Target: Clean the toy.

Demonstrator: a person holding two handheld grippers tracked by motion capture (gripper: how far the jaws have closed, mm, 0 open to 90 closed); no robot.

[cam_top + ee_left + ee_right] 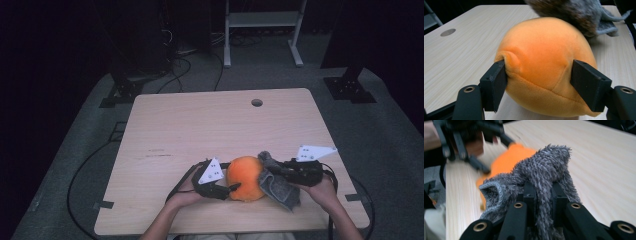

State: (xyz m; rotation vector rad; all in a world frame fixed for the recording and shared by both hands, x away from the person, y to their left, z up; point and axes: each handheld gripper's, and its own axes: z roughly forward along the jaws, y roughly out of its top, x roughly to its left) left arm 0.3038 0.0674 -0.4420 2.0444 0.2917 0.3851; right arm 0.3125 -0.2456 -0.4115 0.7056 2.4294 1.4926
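Orange plush ball (pixel 245 178) sits at the lower centre of the high view, on the pale wooden surface (pixel 200 130) near its front edge. The left tongs (pixel 225 189), held in a hand (pixel 184 196) coming in from the bottom, grip the ball from the left; in the left gripper view their two black pads press into the ball (pixel 541 67) on either side, denting the fabric at the left pad. The right tongs (pixel 272 172), just right of the ball in the high view, are clamped tight on a grey fuzzy cloth (pixel 277 184) that drapes against the ball's right side and down onto the surface. In the right gripper view the cloth (pixel 541 182) bunches up between the narrow jaws, with the ball (pixel 509 162) behind it at centre left and the left tongs blurred at upper left. A round hole (pixel 257 102) marks the surface's far edge.
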